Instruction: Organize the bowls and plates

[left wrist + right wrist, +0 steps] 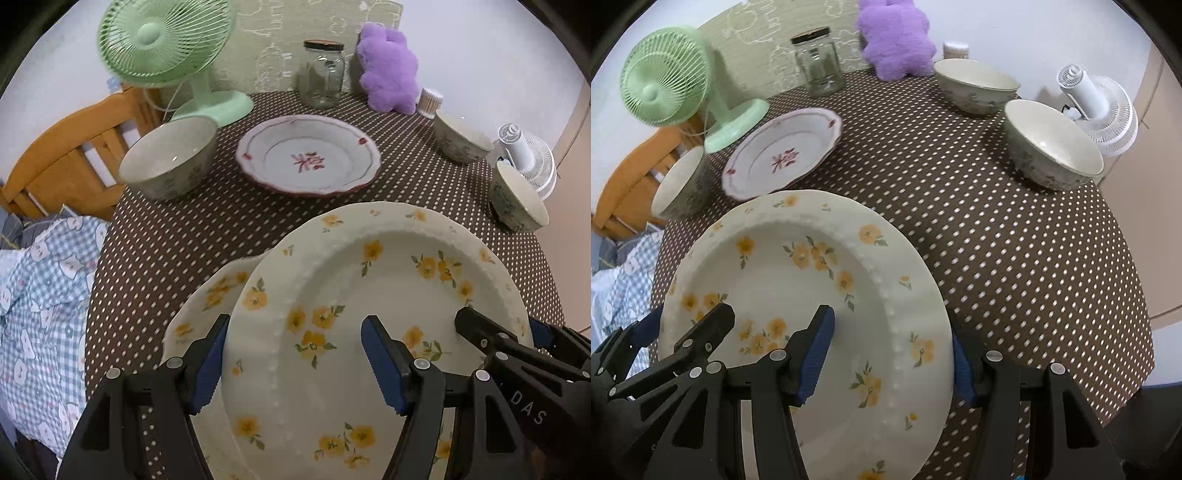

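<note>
A cream plate with yellow flowers [354, 280] [798, 280] hangs above the dotted brown tablecloth [177, 240], held from both sides. My left gripper [299, 354] is shut on its left rim, one blue pad outside the edge and one on the plate's face. My right gripper [890, 358] is shut on the right rim in the same way. Each gripper also shows in the other view: the right gripper [504, 328], the left gripper [683, 321]. A second yellow-flowered plate [207, 291] lies on the table, partly under the held one.
A red-patterned plate [308, 155] lies mid-table. One grey bowl [170, 162] stands left, two bowls [461, 136] [517, 199] right. At the back are a green fan [166, 40], glass jar [321, 74] and purple plush [388, 70]. A wooden chair [66, 151] and checked cloth [40, 295] lie left.
</note>
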{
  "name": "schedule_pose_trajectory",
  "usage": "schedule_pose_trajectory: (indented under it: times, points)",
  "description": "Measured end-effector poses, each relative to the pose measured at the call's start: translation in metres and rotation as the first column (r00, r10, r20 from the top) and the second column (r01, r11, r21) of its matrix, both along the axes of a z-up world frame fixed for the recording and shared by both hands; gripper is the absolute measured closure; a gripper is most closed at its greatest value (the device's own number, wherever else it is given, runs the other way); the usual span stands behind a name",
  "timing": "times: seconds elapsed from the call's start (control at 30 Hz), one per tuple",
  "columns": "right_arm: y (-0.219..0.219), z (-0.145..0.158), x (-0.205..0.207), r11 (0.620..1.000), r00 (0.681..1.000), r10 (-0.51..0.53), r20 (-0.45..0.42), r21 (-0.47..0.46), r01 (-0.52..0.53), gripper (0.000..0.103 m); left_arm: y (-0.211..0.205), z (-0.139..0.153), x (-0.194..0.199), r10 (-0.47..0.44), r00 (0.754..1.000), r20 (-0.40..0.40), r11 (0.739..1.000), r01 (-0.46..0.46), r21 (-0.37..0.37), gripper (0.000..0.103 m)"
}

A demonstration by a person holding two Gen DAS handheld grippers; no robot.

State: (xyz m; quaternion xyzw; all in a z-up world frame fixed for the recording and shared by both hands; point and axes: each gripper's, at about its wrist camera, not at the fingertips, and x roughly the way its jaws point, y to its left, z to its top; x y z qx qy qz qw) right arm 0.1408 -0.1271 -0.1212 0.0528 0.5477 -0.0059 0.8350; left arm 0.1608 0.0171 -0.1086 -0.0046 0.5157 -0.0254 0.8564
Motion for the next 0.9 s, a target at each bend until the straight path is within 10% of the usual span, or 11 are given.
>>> schedule_pose_trajectory:
  times: [0.9]
  points:
    - [0.038,-0.029,-0.016,0.999,0.998,0.006,-0.063,-0.054,-0.009,0.042,0.031,-0.039,-0.011,0.006,0.998,-0.064,1.0,-0.005,0.009,0.029]
